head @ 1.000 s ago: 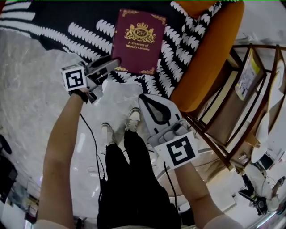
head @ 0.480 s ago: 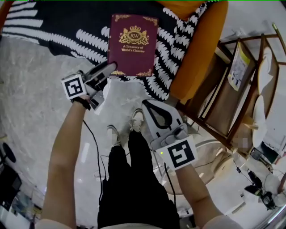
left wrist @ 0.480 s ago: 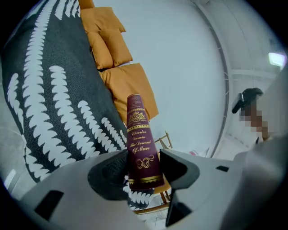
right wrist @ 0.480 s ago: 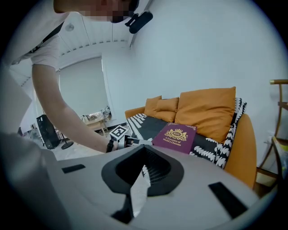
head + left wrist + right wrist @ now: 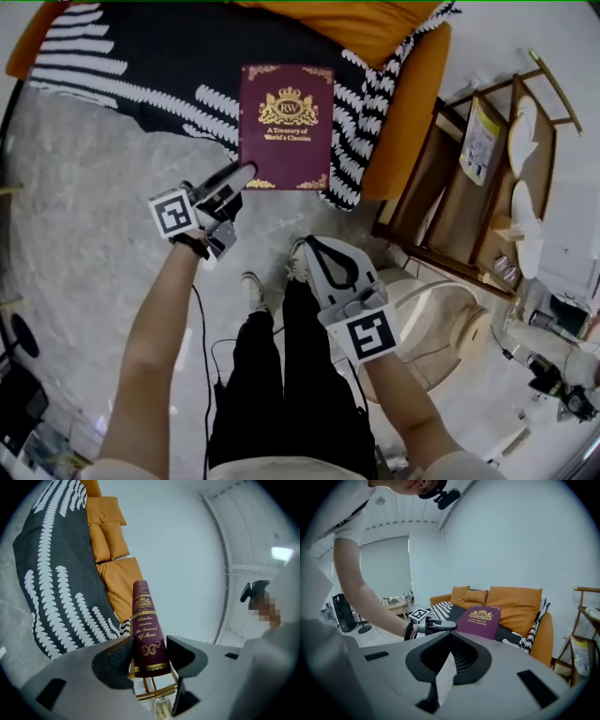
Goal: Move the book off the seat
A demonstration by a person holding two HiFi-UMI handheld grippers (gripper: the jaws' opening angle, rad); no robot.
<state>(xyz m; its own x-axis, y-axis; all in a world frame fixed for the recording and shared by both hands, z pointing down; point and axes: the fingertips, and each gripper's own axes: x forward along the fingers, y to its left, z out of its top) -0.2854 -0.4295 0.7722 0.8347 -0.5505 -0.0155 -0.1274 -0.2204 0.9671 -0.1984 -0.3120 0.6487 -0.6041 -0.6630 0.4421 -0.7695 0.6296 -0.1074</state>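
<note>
A maroon book (image 5: 286, 127) with gold print hangs over the front edge of the orange sofa, above its black throw (image 5: 122, 52) with white leaf print. My left gripper (image 5: 241, 176) is shut on the book's near left corner. In the left gripper view the spine (image 5: 146, 630) stands between the two pads. The right gripper view shows the book (image 5: 480, 617) tilted up off the seat, with the left gripper (image 5: 439, 625) at its corner. My right gripper (image 5: 314, 246) hovers lower right of the book, over the floor, with its jaws together and nothing in them (image 5: 451, 635).
Orange back cushions (image 5: 361, 23) line the sofa behind the book. A wooden rack (image 5: 469, 187) stands just right of the sofa arm. A round pale stool (image 5: 441, 323) sits near my right arm. The person's legs and shoes (image 5: 251, 291) stand on the marbled floor.
The left gripper and the book it holds have come down the view toward the person, so the book's near edge now reaches past the throw's front edge. The right gripper has stayed shut.
</note>
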